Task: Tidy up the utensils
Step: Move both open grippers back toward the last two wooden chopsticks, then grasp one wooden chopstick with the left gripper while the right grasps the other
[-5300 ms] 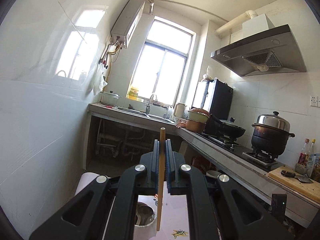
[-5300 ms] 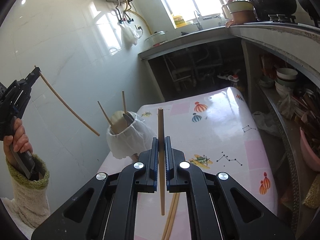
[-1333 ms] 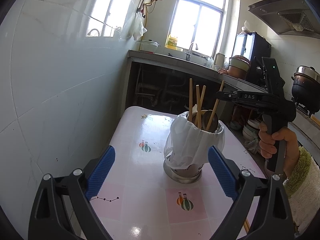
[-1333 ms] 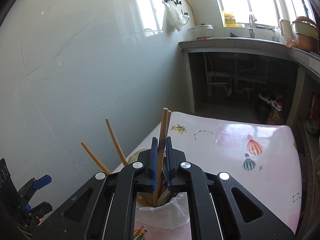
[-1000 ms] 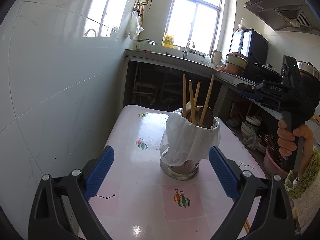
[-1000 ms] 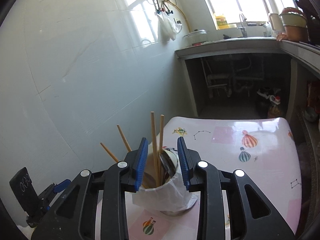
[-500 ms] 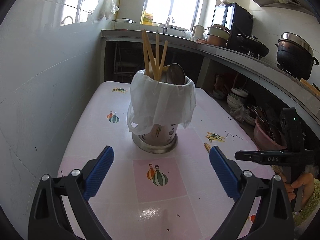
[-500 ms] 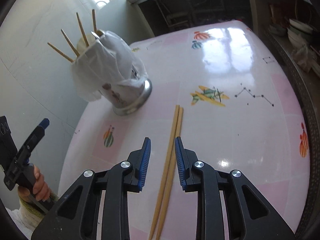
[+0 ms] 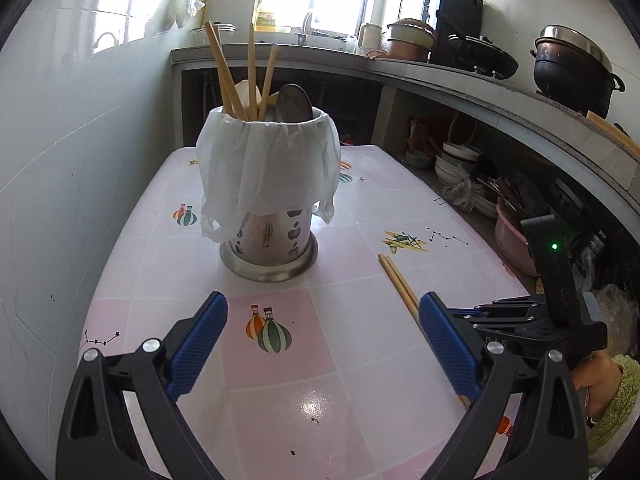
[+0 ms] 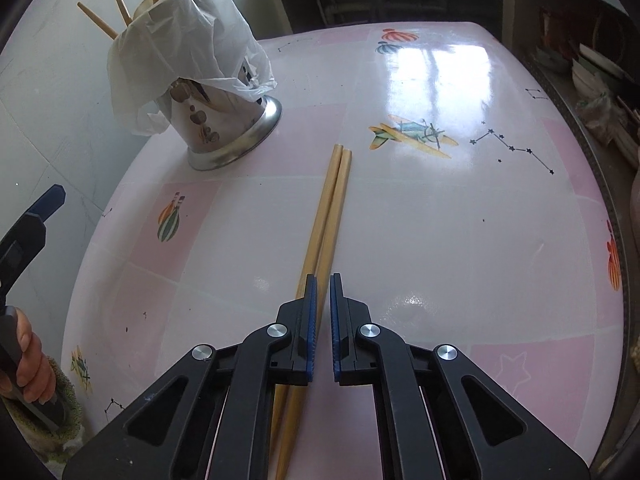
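left claw: the left gripper (image 9: 322, 300) is spread about as wide as it goes, blue pads far apart, nothing between them but bare tabletop. It's hanging over the near end of the table.
right claw: the right gripper (image 10: 323, 280) has just been squeezing shut, only a thin slit is left between the pads. It's down low over the loose chopsticks (image 10: 332, 208), tips right at them. The sticks slip in under its left finger, and honestly I can't tell if one is actually pinched.
loose chopsticks: two of them flat on the table (image 9: 280, 360), side by side and touching, running 12 to 6 in the right cam. They're at about 4 o'clock from the holder, near it but not touching.
utensil holder (image 9: 268, 236): shiny metal cup with fruit-shaped cutouts, upright, dead ahead at 12 o'clock for the left claw, 11 o'clock for the right one.
plastic bag (image 9: 268, 160): white, draped over the holder's rim and hanging halfway down.
inside the holder: four chopsticks (image 9: 251, 72) sticking up, fanned out, plus a metal spoon (image 9: 295, 100) at the 3 o'clock side.
hands: the left hand (image 10: 28, 356) in a fuzzy green sleeve shows at 8 o'clock in the right cam.
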The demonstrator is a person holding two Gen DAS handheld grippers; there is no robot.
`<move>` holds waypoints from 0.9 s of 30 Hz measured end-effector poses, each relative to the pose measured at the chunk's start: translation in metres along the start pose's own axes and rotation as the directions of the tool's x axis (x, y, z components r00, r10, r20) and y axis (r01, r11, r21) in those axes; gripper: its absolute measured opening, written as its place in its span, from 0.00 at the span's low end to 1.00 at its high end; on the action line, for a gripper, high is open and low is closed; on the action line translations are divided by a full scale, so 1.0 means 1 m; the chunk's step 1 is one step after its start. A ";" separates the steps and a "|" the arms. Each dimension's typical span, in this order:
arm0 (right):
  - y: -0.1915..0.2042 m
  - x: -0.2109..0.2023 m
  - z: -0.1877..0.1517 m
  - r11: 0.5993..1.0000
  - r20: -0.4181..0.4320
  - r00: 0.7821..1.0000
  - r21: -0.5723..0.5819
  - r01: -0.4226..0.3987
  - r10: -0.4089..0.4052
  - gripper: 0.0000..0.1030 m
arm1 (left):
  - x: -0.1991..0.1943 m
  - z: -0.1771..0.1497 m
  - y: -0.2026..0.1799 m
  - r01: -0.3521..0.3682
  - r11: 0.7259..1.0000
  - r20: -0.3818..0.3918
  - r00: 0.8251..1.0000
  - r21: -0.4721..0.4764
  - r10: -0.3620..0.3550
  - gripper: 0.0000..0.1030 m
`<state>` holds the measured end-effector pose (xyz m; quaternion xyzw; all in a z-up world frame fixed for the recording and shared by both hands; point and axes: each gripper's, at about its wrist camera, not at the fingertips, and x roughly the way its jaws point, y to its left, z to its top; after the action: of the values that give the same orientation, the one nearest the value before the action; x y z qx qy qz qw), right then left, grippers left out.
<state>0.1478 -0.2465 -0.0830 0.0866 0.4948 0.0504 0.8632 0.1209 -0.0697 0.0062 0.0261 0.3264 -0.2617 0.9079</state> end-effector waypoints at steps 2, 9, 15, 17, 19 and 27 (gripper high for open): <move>0.001 0.000 -0.002 1.000 0.003 1.000 -0.009 0.012 -0.012 0.04 | 0.002 0.000 -0.003 0.002 1.000 0.000 1.000 0.006 -0.002 0.91; -0.017 -0.006 -0.004 0.998 0.019 0.999 0.048 0.028 -0.029 0.04 | 0.019 0.002 -0.017 0.033 0.999 -0.040 0.999 0.012 -0.033 0.91; -0.043 -0.017 -0.015 0.991 0.039 0.999 0.133 0.009 -0.014 0.05 | 0.044 -0.001 -0.042 0.083 0.996 -0.110 0.991 0.022 -0.080 0.86; -0.049 -0.019 -0.018 0.989 0.043 0.999 0.148 -0.007 0.000 0.05 | 0.055 -0.001 -0.052 0.100 0.995 -0.142 0.985 0.030 -0.094 0.82; -0.052 -0.019 -0.019 0.988 0.046 0.999 0.154 -0.019 0.012 0.05 | 0.065 -0.003 -0.062 0.120 0.992 -0.172 0.979 0.038 -0.112 0.74; -0.058 -0.019 -0.020 0.985 0.062 0.997 0.165 -0.061 0.051 0.06 | 0.105 -0.014 -0.100 0.132 0.984 -0.289 0.953 0.119 -0.093 0.37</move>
<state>0.1214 -0.3042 -0.0881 0.1736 0.4695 0.0305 0.8652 0.1321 -0.2007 -0.0560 0.1067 0.4349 -0.3285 0.8316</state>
